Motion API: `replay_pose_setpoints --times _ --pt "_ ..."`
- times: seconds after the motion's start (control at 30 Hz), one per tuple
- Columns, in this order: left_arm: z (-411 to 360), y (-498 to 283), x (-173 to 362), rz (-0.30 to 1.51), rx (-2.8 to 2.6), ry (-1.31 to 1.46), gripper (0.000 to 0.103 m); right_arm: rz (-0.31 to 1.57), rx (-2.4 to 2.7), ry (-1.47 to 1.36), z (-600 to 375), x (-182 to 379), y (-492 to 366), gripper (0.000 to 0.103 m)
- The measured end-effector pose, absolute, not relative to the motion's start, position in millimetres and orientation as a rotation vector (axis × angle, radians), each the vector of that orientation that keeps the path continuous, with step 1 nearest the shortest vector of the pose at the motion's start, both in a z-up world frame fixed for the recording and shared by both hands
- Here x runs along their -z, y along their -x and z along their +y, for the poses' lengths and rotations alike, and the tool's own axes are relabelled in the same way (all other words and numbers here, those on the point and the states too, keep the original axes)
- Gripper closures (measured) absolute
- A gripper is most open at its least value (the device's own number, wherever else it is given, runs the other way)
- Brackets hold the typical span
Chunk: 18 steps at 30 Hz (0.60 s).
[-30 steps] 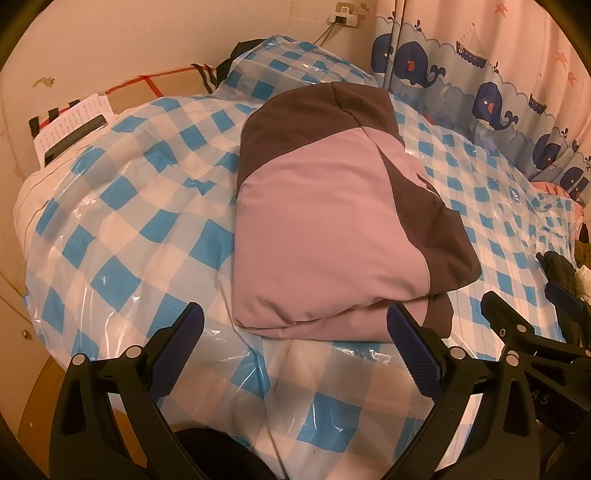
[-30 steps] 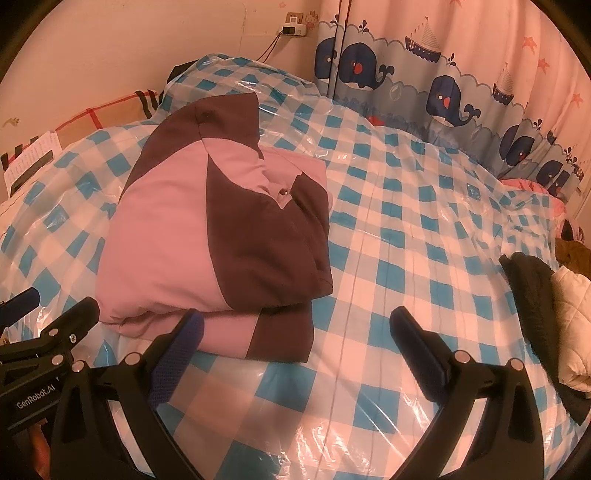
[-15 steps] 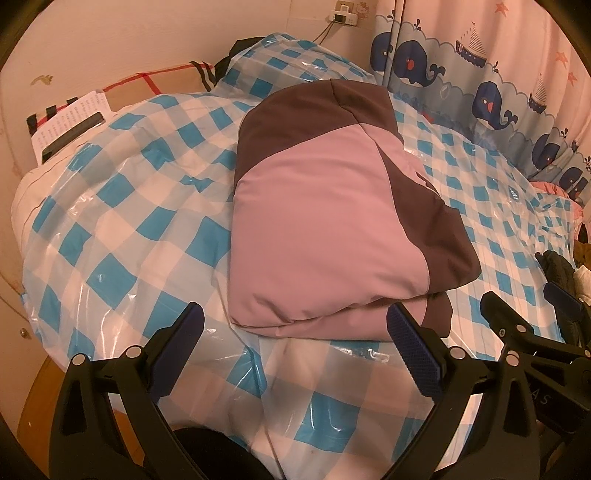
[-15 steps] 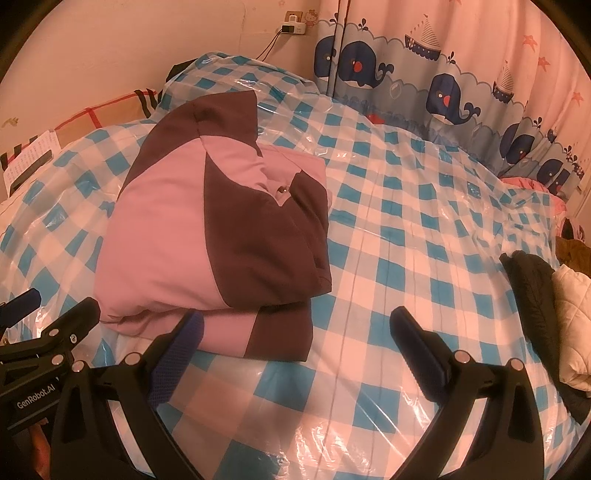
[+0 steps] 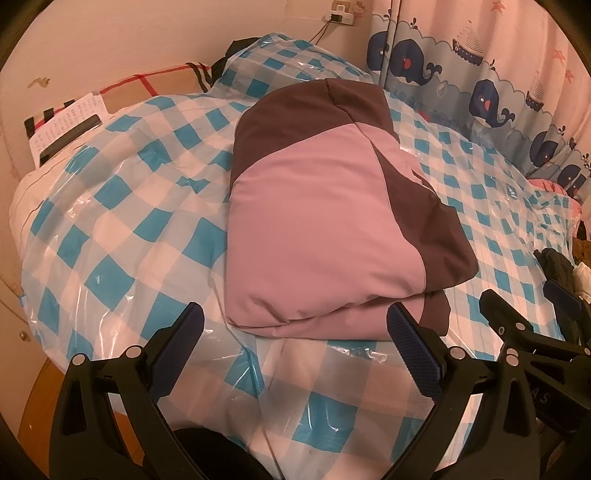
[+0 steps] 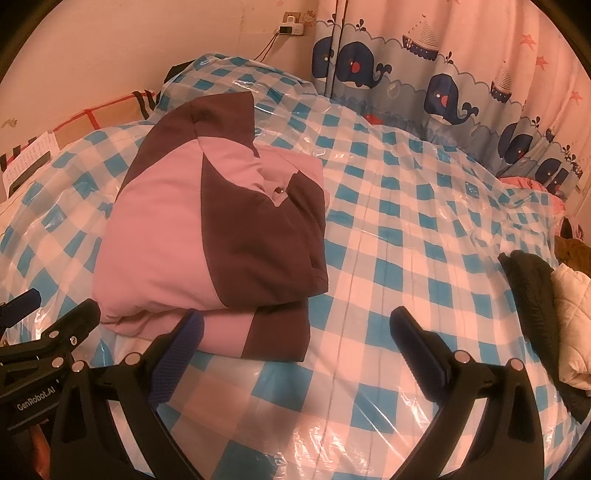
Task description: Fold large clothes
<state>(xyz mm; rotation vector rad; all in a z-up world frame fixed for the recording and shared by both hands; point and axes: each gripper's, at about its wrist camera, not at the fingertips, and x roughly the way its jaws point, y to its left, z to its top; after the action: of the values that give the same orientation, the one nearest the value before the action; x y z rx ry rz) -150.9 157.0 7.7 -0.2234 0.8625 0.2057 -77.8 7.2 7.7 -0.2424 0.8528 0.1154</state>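
Observation:
A pink and dark brown padded jacket (image 5: 325, 229) lies folded into a thick bundle on the blue-and-white checked bed cover (image 5: 122, 236). It also shows in the right wrist view (image 6: 207, 240), left of centre. My left gripper (image 5: 295, 347) is open and empty, just in front of the bundle's near edge. My right gripper (image 6: 295, 347) is open and empty, near the bundle's front right corner, over the cover (image 6: 406, 236). The right gripper also shows at the right edge of the left wrist view (image 5: 524, 332).
The cover is under clear plastic film. A whale-print curtain (image 6: 461, 85) hangs behind the bed. Dark and cream clothes (image 6: 546, 306) lie at the right edge. A paper with a dark object (image 5: 66, 133) lies at the far left. A wall socket (image 5: 341, 14) is above.
Both grippers have drifted slightly; the jacket sits a little lower and nearer in both views. The jacket itself has not moved and both grippers stay open.

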Motion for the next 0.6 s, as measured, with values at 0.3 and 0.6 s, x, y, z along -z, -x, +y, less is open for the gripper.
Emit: replay_pose_setpoints --times 0.3,0.6 --pt "156.1 150.4 -7.7 0.866 -0.203 0.227 0.008 0.852 -0.118 0.242 6.5 -8.1 77.4 0.006" --pt "157.9 150.0 -12.5 0.855 -0.19 0.207 0.008 0.852 -0.117 0.242 6.3 -8.5 77.3 0.006"
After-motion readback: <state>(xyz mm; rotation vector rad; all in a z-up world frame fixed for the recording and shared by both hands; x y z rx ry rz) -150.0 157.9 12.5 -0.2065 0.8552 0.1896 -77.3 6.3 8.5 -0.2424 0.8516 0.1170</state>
